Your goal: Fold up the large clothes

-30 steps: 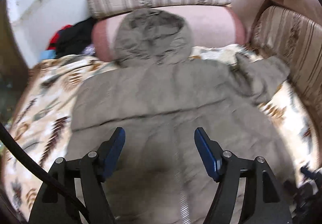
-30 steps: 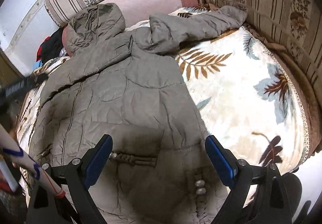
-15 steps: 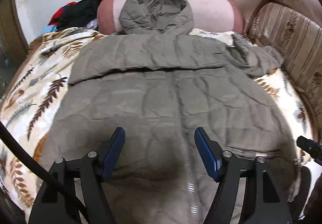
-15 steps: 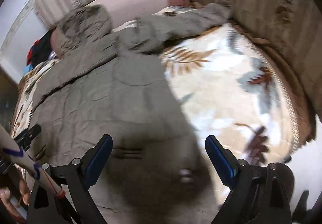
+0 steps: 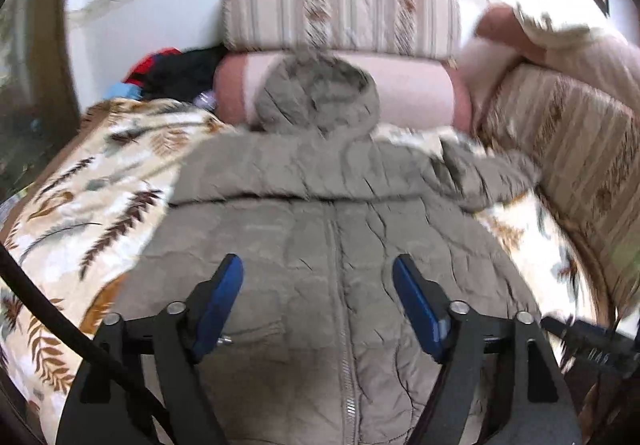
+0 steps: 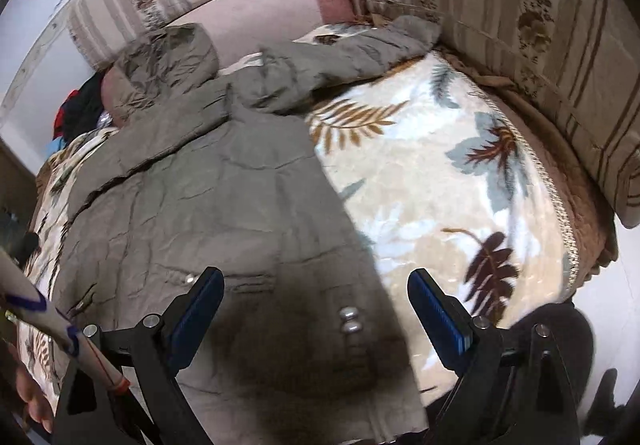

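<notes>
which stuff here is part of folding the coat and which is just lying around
Part of the job:
- hooded coat, spread flat, zip up
- its sleeve, stretched out to the side
- left gripper, fingers opening, nothing between them
- right gripper, open and empty

Just lying about:
- leaf-print blanket
- pink bolster
- striped cushions
- pile of dark clothes

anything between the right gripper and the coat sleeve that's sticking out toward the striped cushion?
Nothing visible. The right hand-held gripper hangs open over the coat hem; between it and the sleeve lie only the coat's body and bare leaf-print blanket.
</notes>
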The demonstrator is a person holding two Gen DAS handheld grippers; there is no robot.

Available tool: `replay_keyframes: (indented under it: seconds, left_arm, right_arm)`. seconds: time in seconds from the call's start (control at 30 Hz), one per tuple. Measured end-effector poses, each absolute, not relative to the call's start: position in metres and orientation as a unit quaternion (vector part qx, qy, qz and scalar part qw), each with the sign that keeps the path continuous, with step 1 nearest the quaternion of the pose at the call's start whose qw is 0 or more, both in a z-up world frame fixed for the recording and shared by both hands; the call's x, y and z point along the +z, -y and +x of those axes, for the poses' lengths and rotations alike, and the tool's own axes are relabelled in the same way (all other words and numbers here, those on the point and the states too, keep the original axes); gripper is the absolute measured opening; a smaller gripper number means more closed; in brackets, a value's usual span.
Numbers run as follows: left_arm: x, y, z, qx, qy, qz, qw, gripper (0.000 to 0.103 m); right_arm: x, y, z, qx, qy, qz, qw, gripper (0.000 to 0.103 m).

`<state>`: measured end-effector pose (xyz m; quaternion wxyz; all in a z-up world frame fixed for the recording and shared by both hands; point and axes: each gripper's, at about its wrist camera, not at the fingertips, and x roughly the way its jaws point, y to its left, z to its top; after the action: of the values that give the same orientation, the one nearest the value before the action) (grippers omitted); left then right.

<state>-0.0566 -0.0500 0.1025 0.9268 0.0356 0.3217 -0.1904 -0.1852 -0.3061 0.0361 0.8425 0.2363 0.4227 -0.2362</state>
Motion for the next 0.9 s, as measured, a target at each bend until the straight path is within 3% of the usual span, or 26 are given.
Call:
replay_keyframes:
  seconds: [0.17, 0.9]
  left_arm:
    - [0.123, 0.022, -0.062, -0.143, -0.284, 0.007, 0.948, 0.086]
    - [0.117, 0.018, -0.054, -0.148, -0.305, 0.001, 0.941, 0.086]
  right_arm:
    - [0.040, 0.284, -0.181, -0.219, -0.426, 0.200, 0.855, 0.096]
    - [0.034, 0.269, -0.174, -0.209, -0.440, 0.183, 0.854, 0.096]
